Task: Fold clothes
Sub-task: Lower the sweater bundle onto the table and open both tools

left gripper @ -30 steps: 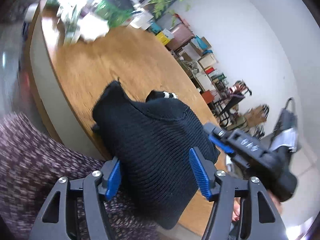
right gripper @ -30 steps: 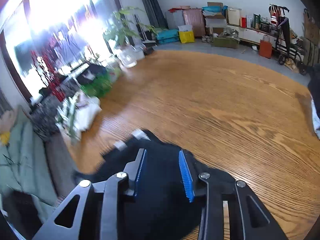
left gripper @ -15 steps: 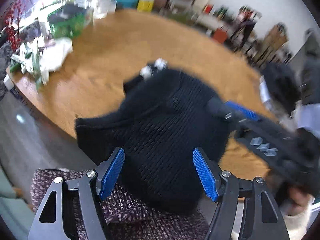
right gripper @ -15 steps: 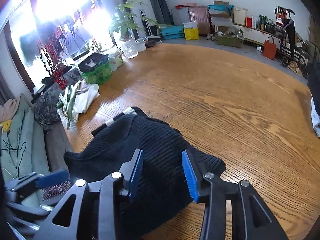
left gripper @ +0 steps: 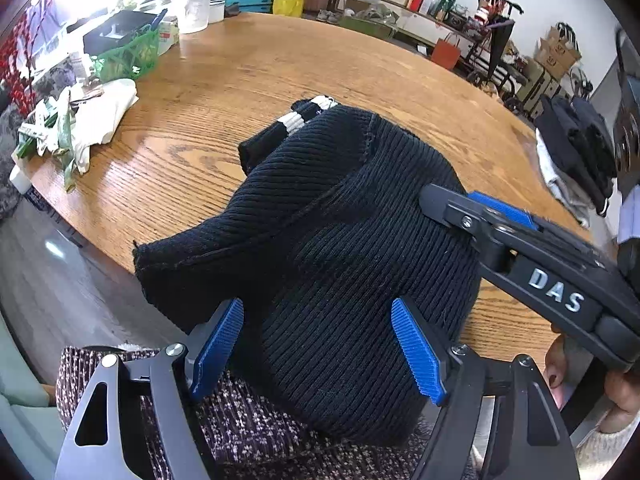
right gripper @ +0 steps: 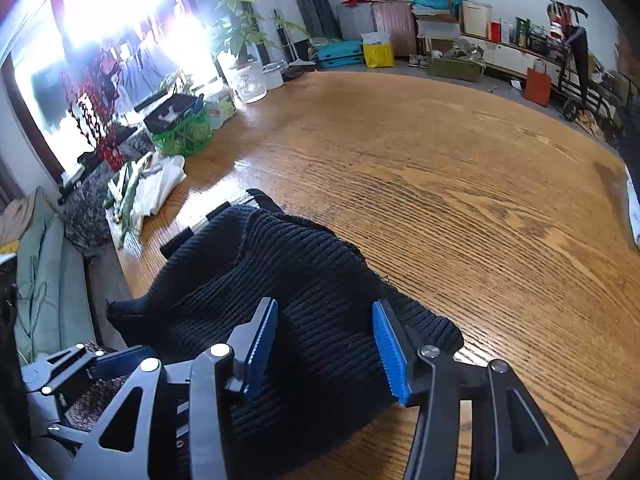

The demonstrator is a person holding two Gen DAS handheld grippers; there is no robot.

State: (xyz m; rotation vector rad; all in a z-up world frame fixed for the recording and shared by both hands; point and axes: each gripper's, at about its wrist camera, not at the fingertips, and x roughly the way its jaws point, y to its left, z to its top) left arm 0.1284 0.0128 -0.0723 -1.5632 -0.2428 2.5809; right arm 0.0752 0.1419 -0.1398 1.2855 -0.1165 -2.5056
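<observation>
A black ribbed knit sweater [left gripper: 340, 232] lies bunched at the near edge of the round wooden table [left gripper: 248, 80]. Its lower part hangs over the edge onto the person's patterned lap [left gripper: 248, 428]. My left gripper [left gripper: 318, 350] hovers over that hanging part. Its jaws are opening, with knit between the blue pads [left gripper: 218, 348] but not pinched. My right gripper [right gripper: 325, 348] stands over the sweater [right gripper: 280, 272] on its right side. Its jaws are opening too, and the fabric lies loose between them. A white-striped cuff [left gripper: 304, 114] pokes out at the far end.
A green basket [left gripper: 128, 56], a white bag with green stems [left gripper: 92, 120] and a potted plant [left gripper: 192, 4] crowd the table's far left. A pile of dark and white clothes [left gripper: 576, 152] sits at the right edge. Boxes and bags line the wall.
Both pairs of jaws have widened over the sweater. The left wrist view has rolled and swung across the table. The right gripper has sunk closer to the knit, which is now sharp and settled.
</observation>
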